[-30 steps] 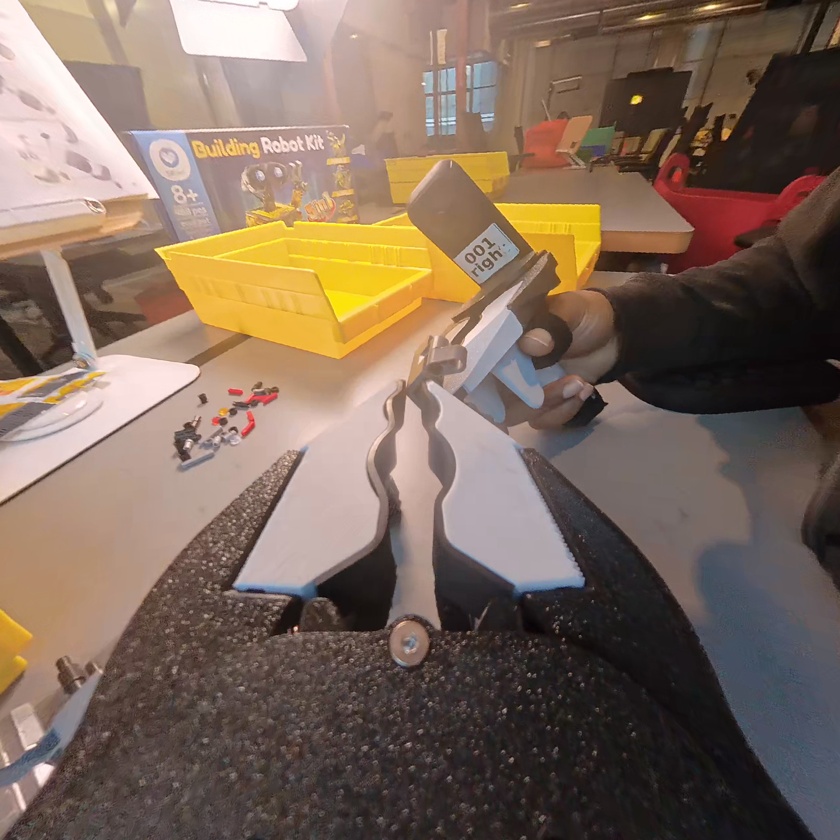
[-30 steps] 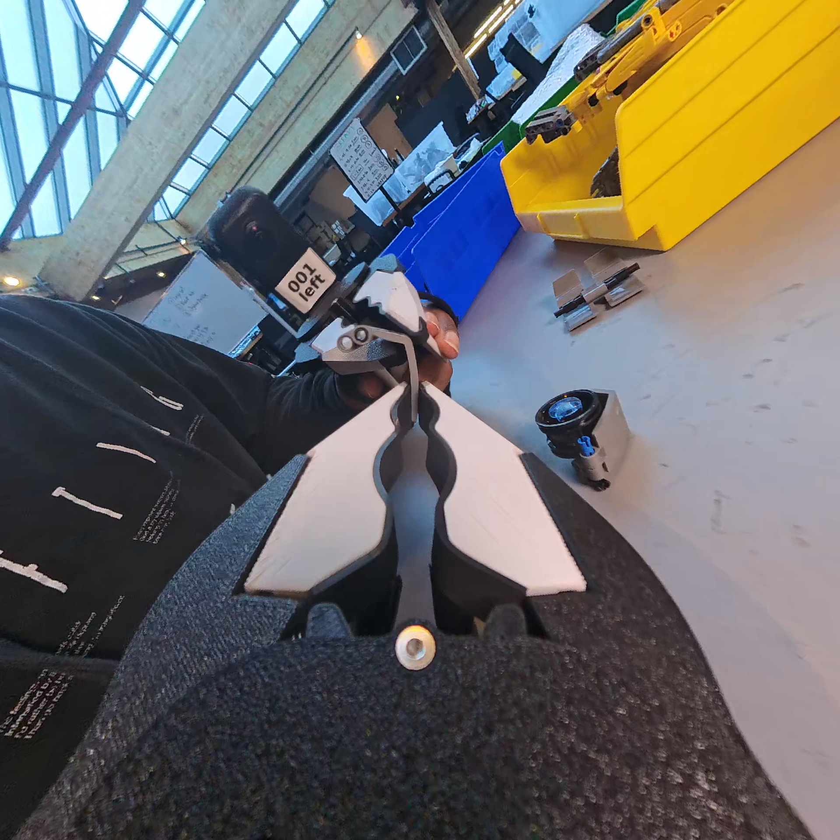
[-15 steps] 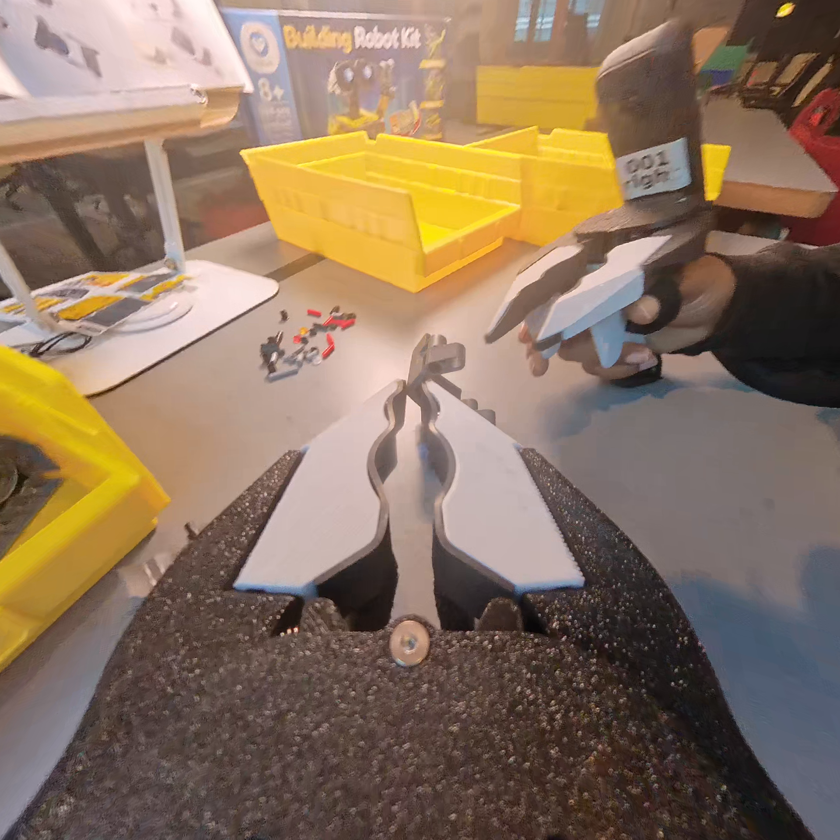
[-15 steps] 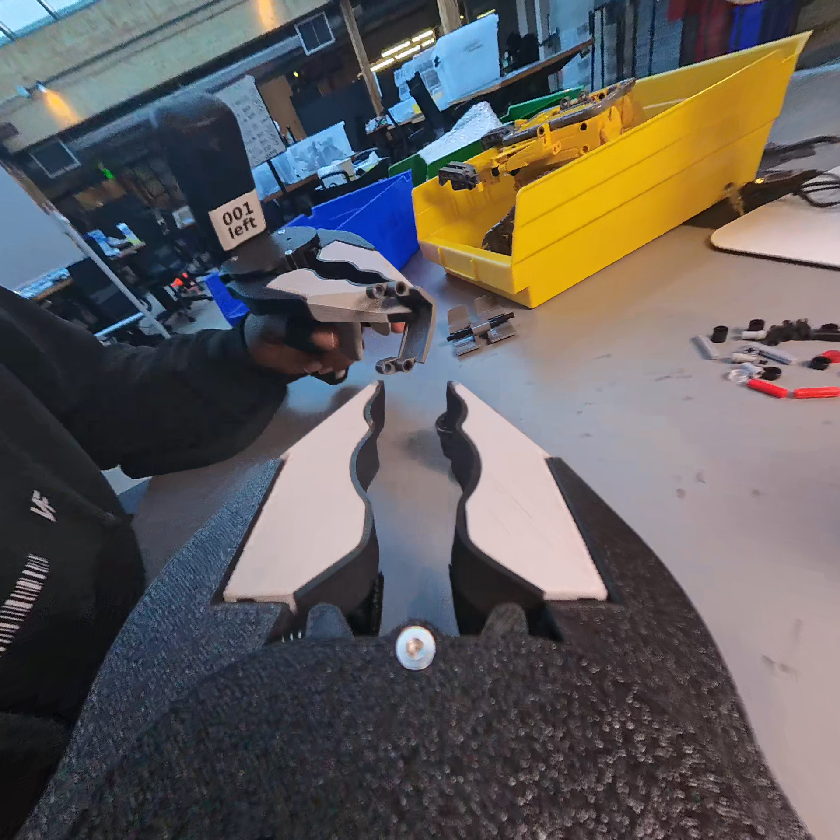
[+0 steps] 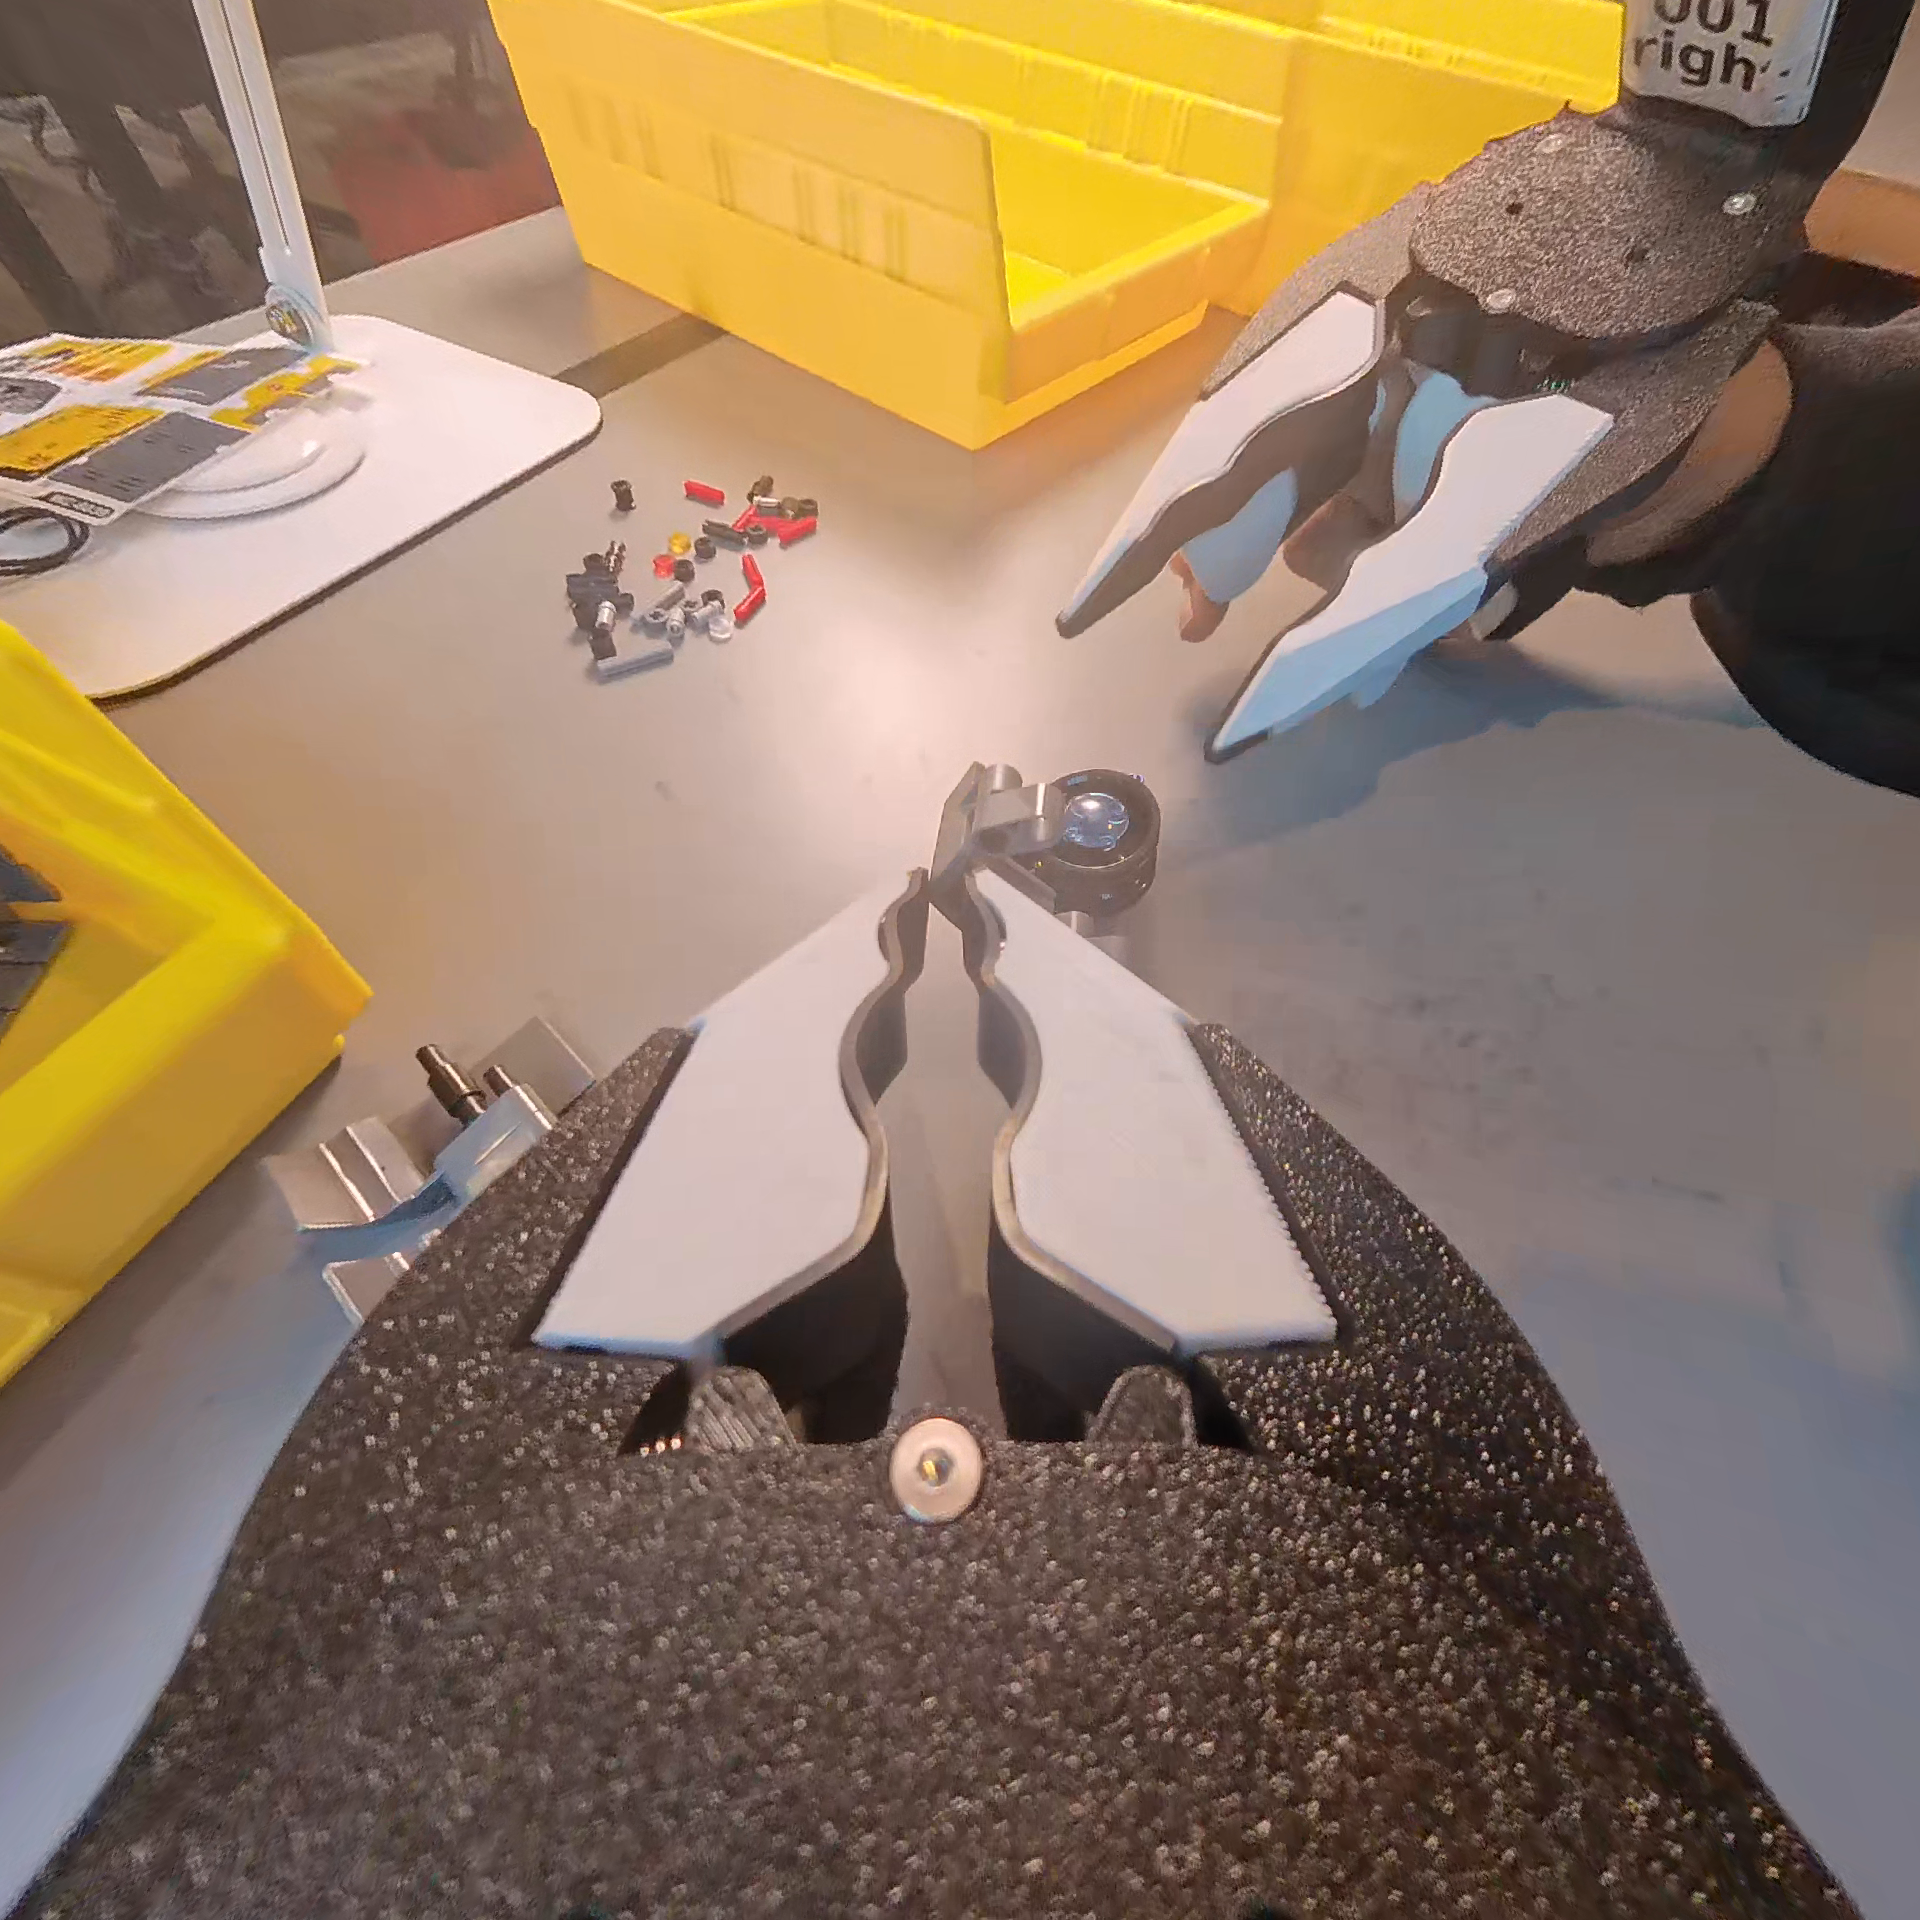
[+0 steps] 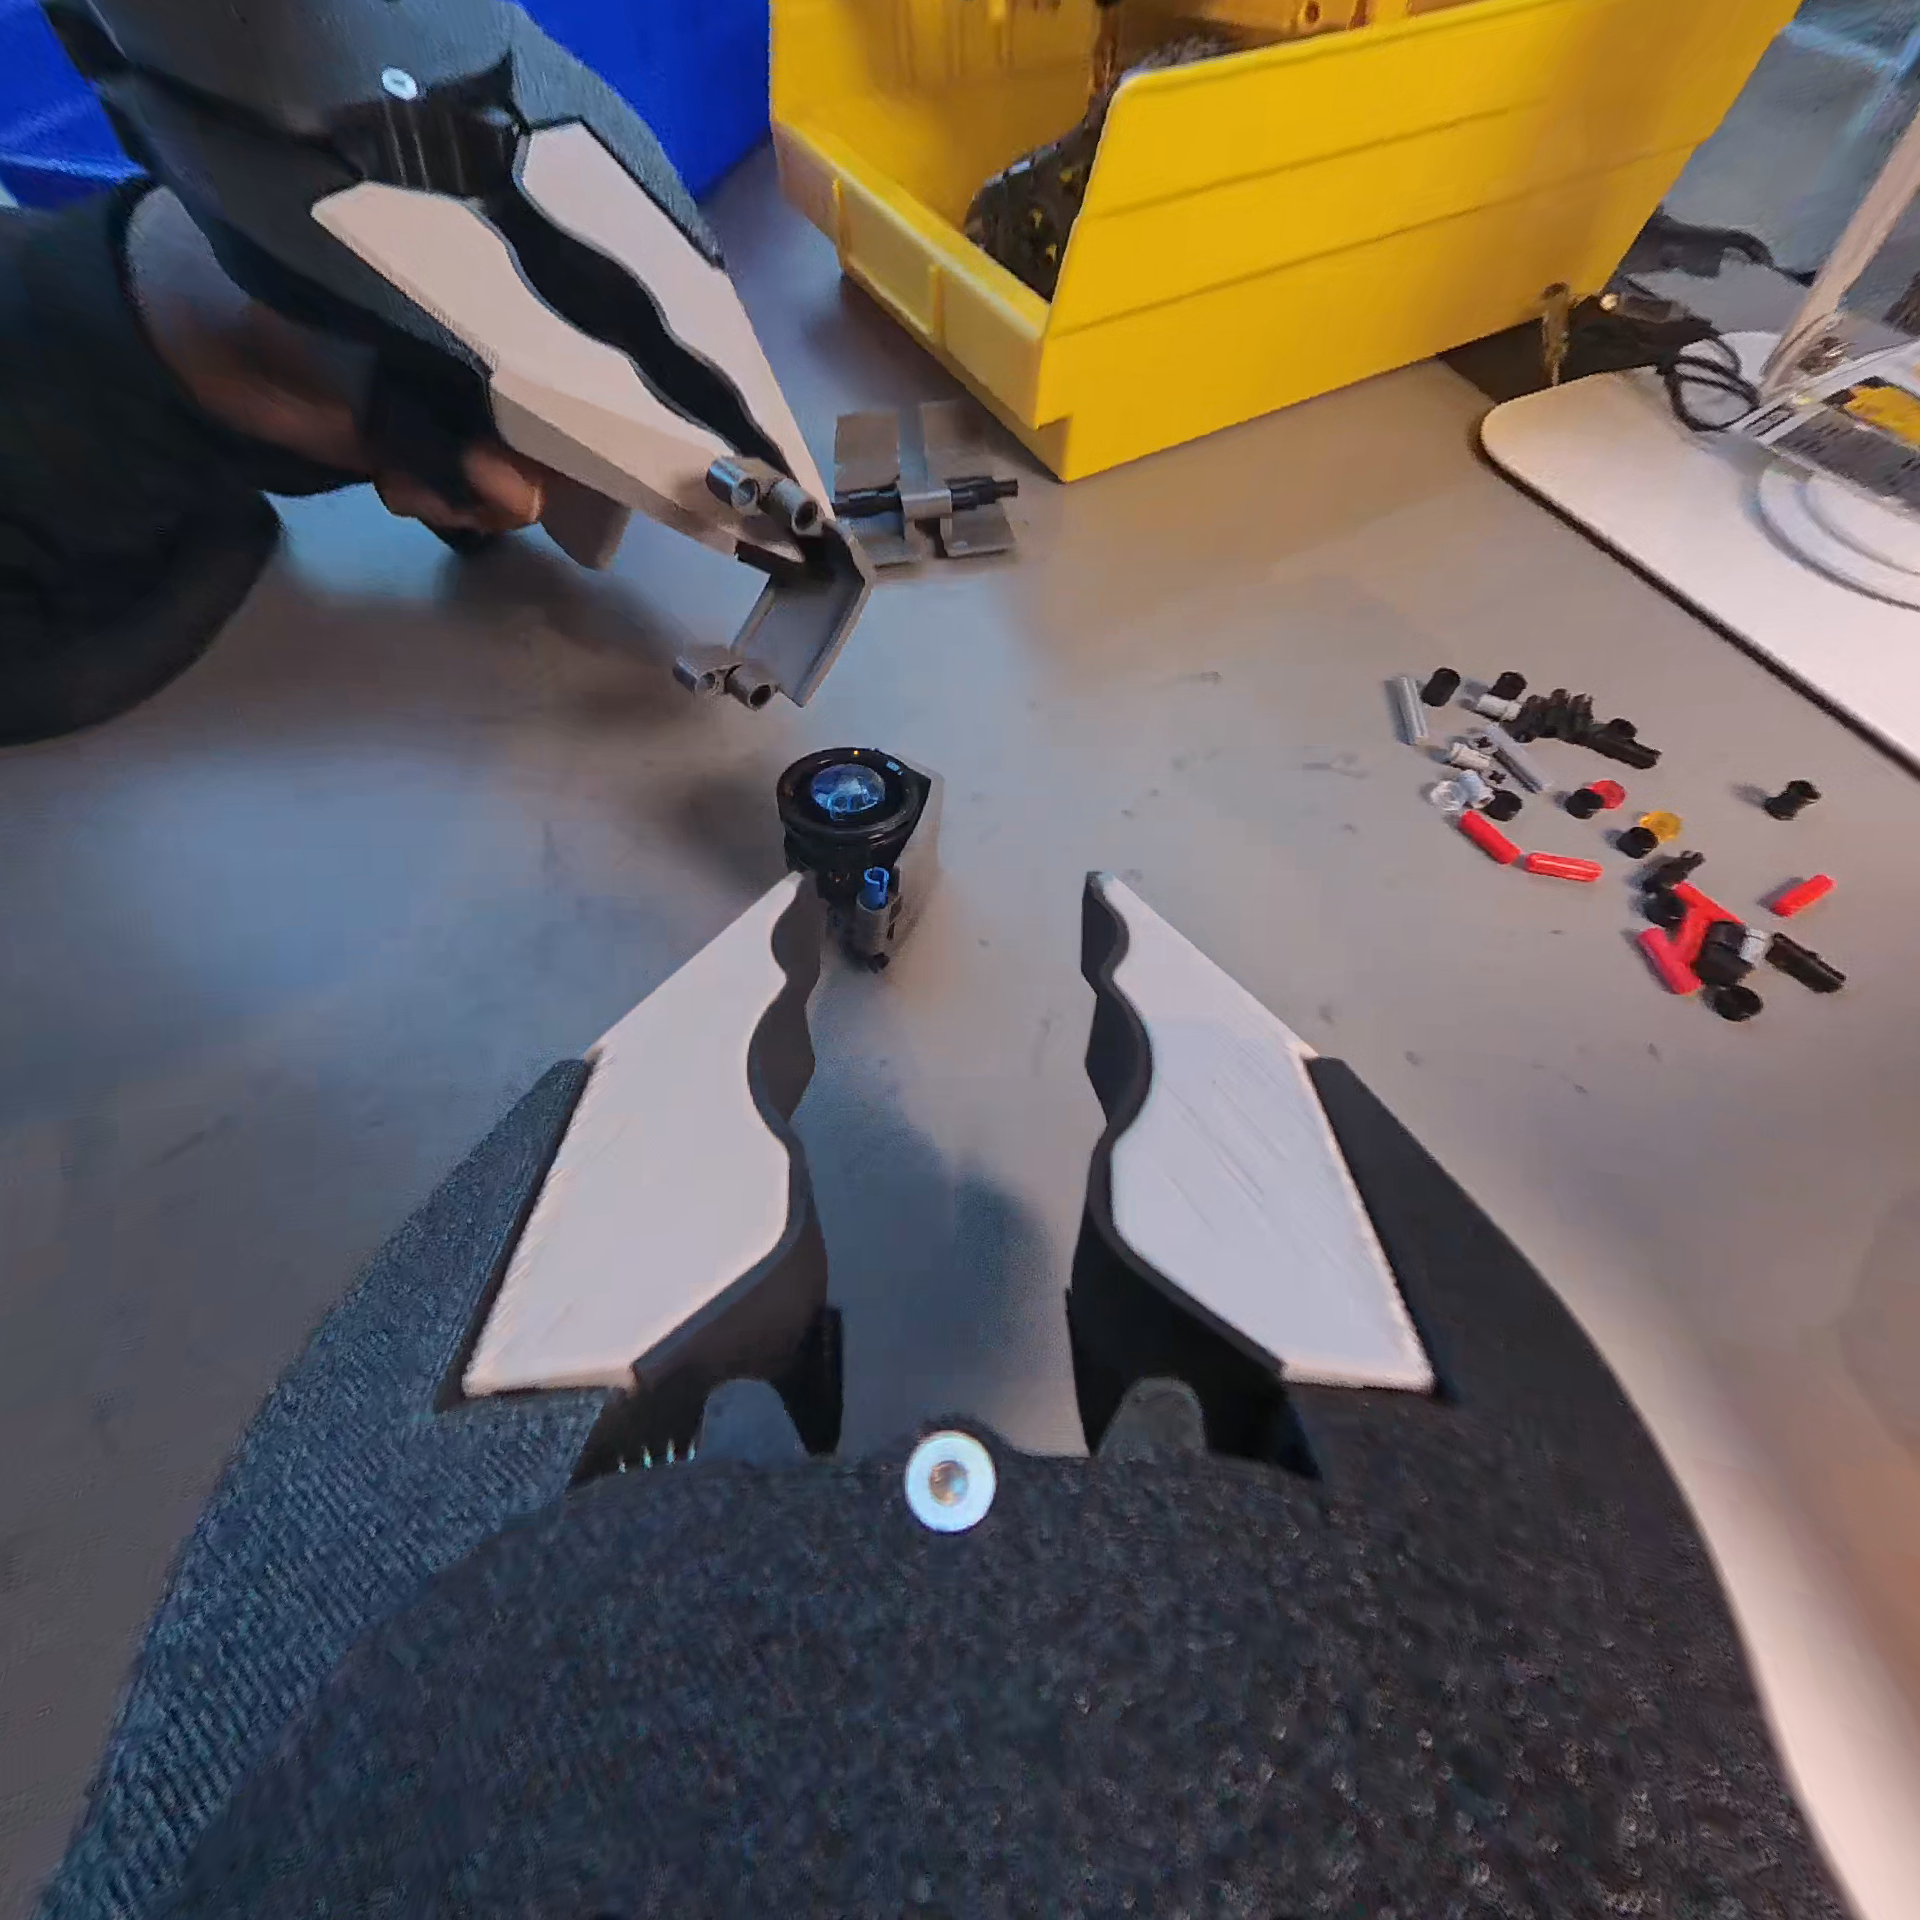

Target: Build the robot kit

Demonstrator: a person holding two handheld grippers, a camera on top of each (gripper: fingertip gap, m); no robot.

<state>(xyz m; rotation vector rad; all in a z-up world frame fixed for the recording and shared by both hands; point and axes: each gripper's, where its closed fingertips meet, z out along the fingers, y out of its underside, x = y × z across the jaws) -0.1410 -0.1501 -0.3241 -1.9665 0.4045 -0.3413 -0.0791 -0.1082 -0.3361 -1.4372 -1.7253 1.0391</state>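
My left gripper [image 5: 945,896] is shut on a grey angled bracket [image 5: 992,826] and holds it just above the grey table. A black round lens piece on a grey block [image 5: 1099,844] stands right behind the bracket. My right gripper [image 6: 945,883] is open and empty, its left fingertip beside the lens piece [image 6: 852,821]. In the right wrist view the left gripper [image 6: 821,535] holds the bracket [image 6: 800,634] a little above and behind the lens piece. In the left wrist view the right gripper [image 5: 1143,686] hangs open beyond it.
A pile of small red, black and grey parts [image 5: 686,582] [image 6: 1610,842] lies on the table. Grey hinged panels [image 6: 914,488] [image 5: 468,1132] lie near a yellow bin [image 6: 1299,260]. More yellow bins [image 5: 883,239] stand behind, with a white stand base [image 5: 364,468]. One gripper's finger ends stand about 9 cm off the other's.
The right gripper let go of the bracket and opened wide. Both grippers dropped toward the table and the lens piece; the left one kept the bracket.
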